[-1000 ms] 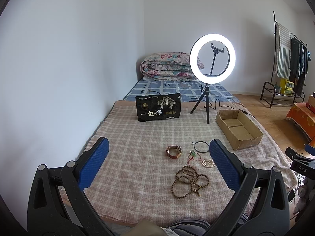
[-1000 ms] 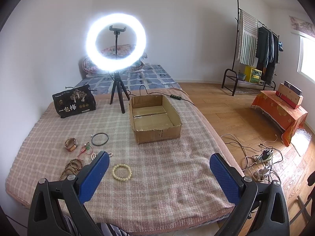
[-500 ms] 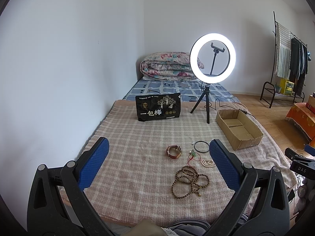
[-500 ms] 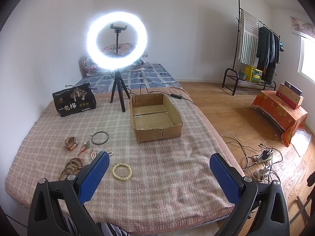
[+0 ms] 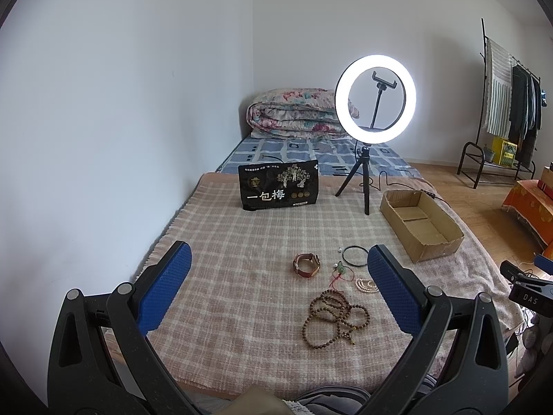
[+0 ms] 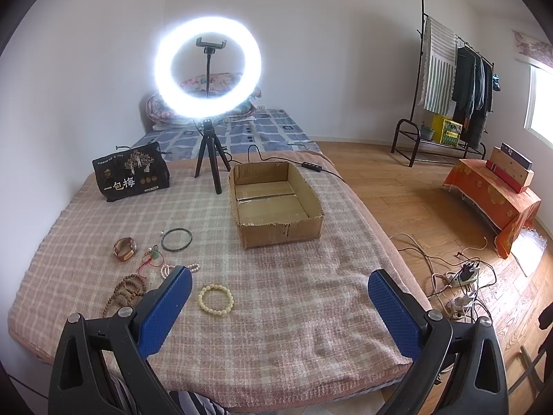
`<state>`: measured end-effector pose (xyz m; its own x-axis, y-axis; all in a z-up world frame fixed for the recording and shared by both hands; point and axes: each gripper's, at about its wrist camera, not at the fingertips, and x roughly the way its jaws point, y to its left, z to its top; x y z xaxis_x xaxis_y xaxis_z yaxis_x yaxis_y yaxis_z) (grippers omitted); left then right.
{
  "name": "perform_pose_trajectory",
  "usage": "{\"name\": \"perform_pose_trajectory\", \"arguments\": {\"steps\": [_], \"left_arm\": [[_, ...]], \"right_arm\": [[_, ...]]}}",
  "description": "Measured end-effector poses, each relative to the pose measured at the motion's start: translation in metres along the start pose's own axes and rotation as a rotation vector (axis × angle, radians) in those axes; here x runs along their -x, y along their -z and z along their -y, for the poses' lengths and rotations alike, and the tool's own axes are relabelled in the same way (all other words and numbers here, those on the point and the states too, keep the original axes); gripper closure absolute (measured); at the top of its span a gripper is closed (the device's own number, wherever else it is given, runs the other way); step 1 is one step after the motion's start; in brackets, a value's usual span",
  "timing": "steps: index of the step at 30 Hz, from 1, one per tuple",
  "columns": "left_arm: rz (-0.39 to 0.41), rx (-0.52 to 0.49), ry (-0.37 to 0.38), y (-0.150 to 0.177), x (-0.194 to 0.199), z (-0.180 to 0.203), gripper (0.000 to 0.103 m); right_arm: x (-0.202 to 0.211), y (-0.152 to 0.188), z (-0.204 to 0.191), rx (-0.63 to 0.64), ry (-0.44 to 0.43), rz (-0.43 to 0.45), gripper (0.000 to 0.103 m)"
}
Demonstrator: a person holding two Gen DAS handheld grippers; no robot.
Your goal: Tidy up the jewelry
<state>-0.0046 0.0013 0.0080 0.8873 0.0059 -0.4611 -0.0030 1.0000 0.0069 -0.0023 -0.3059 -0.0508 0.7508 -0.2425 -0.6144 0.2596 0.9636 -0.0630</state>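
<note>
Jewelry lies on a plaid blanket (image 5: 224, 242): a brown bead necklace (image 5: 333, 318), a reddish-brown bracelet (image 5: 306, 265), a black bangle (image 5: 356, 256), a green pendant on red cord (image 5: 340, 269), a pearl bracelet (image 5: 364, 284). In the right wrist view I also see a cream bead bracelet (image 6: 215, 299), the black bangle (image 6: 176, 239) and the brown bracelet (image 6: 125, 249). An empty cardboard box (image 6: 273, 204) stands beyond them. My left gripper (image 5: 276, 283) is open and empty above the near blanket. My right gripper (image 6: 278, 306) is open and empty, right of the cream bracelet.
A lit ring light on a tripod (image 6: 207, 69) and a black snack bag (image 6: 131, 173) stand at the back of the blanket. A folded quilt (image 5: 297, 114) lies behind. Cables and a power strip (image 6: 463, 276) lie on the floor at right, near a clothes rack (image 6: 449, 79).
The right wrist view has shifted slightly forward; the box and jewelry sit a little nearer. The left gripper has not visibly moved. Both stay open.
</note>
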Motion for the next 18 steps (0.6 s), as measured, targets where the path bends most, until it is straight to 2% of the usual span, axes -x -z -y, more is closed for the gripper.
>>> {"name": "perform_pose_trajectory", "arguments": {"steps": [7,18], "left_arm": [[-0.016,0.003,-0.007,0.006,-0.009,-0.002,0.0],[-0.067,-0.002,-0.04,0.014,-0.046,-0.019,0.0]], "right_arm": [[-0.01,-0.002,-0.003,0.006,0.001,-0.019,0.0],[-0.033,0.0,-0.008,0.043,-0.003,-0.048,0.0]]}}
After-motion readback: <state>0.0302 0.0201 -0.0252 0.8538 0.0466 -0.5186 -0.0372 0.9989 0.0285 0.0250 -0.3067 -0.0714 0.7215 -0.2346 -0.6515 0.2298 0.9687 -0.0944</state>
